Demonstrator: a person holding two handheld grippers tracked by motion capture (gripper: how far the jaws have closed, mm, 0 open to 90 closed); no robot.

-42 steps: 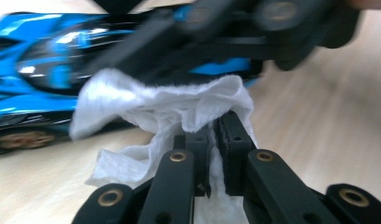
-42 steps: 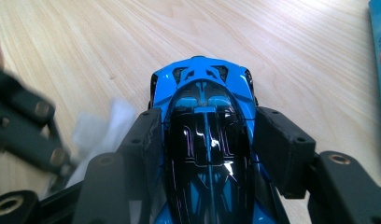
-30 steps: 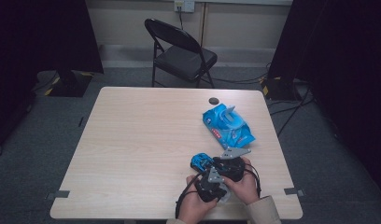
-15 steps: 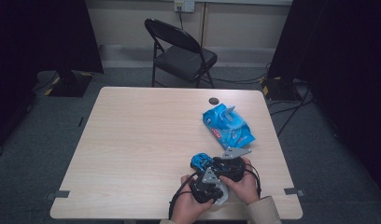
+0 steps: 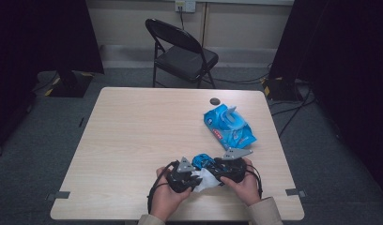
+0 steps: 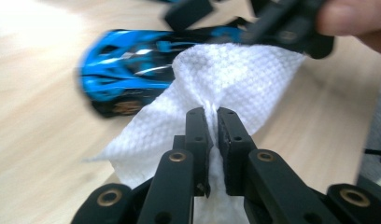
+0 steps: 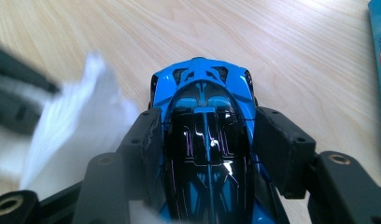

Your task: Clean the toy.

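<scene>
The right tongs [image 7: 207, 140] clamp the glossy, rigid, likely slippery toy car [image 7: 205, 116] by its flanks; the left tongs [image 6: 212, 126] pinch the soft, limp wipe [image 6: 235, 74] mid-fold.

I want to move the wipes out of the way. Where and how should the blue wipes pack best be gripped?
Probably by a long edge of the blue wipes pack, coming from above. It lies flat on the table with its lid flap raised, and its soft film edge should pinch more easily than the broad top.
</scene>
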